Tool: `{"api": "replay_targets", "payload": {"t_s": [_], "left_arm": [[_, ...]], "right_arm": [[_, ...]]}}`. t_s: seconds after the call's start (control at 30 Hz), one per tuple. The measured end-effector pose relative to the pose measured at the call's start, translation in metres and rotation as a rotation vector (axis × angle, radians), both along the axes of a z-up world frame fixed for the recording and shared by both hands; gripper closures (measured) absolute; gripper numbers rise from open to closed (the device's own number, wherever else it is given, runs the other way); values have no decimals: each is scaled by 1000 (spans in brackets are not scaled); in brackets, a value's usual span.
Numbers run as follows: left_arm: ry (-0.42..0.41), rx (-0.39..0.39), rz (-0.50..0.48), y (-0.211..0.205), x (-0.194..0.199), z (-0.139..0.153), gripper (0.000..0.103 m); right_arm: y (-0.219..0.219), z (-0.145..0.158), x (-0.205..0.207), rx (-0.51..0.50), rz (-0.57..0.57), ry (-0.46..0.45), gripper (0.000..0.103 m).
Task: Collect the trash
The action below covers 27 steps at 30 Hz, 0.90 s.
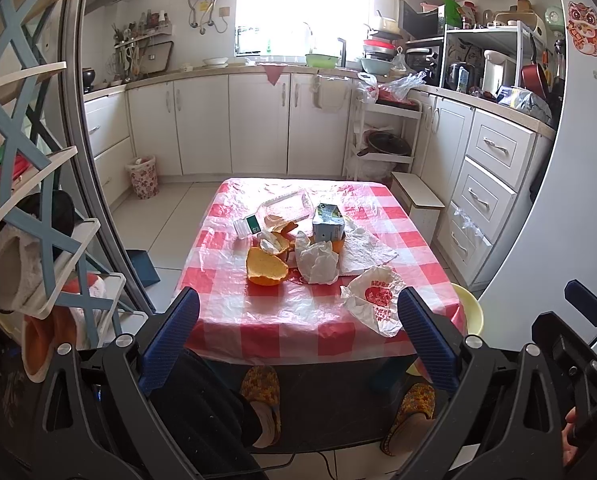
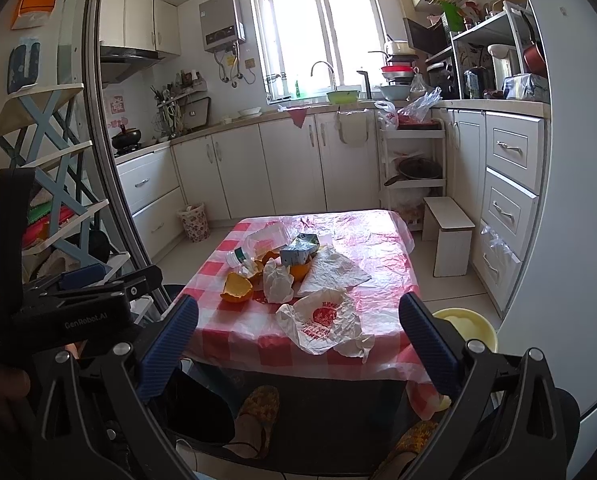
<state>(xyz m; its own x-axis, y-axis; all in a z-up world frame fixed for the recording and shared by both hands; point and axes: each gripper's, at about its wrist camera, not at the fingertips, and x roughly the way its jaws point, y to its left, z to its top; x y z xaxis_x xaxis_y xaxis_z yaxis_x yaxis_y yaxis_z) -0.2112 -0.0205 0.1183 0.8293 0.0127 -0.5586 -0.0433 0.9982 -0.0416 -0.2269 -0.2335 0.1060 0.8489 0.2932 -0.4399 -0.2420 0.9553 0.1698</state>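
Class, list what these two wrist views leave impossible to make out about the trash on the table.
- Printed bag: red text too small, both views.
- Milk carton: open or sealed unclear; label blurred.
- Orange peel pile: pieces behind crumpled tissue hidden.
- Yellow basin: contents cut off by the right gripper's jaws.

Kitchen was daylit through a bright window [image 2: 318, 36]. White cabinets [image 1: 258, 124] lined the walls; pale tiled floor [image 1: 170, 224]; water heater [image 2: 221, 22] wall-mounted.

A home kitchen: white cabinets [image 1: 258, 120], a sink tap [image 2: 324, 70] at 12 o'clock, apparently a water heater [image 2: 221, 22] above.
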Motion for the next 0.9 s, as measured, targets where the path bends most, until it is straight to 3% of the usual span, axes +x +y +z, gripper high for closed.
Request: {"api": "replay_targets", "payload": {"t_s": [0.37, 0.5, 0.67, 0.9], "left_arm": [[-1, 3, 0, 0, 0, 0, 8], [7, 4, 44, 18, 4, -6, 8], [50, -6, 122, 51, 22, -23, 8], [152, -1, 130, 62, 73, -54, 8]], "right_arm": [[-2, -4, 0, 13, 9, -12, 7], [1, -7, 4, -13, 14, 4, 7], [2, -23, 19, -29, 22, 53, 7], [4, -59, 63, -72, 38, 161, 7]]}}
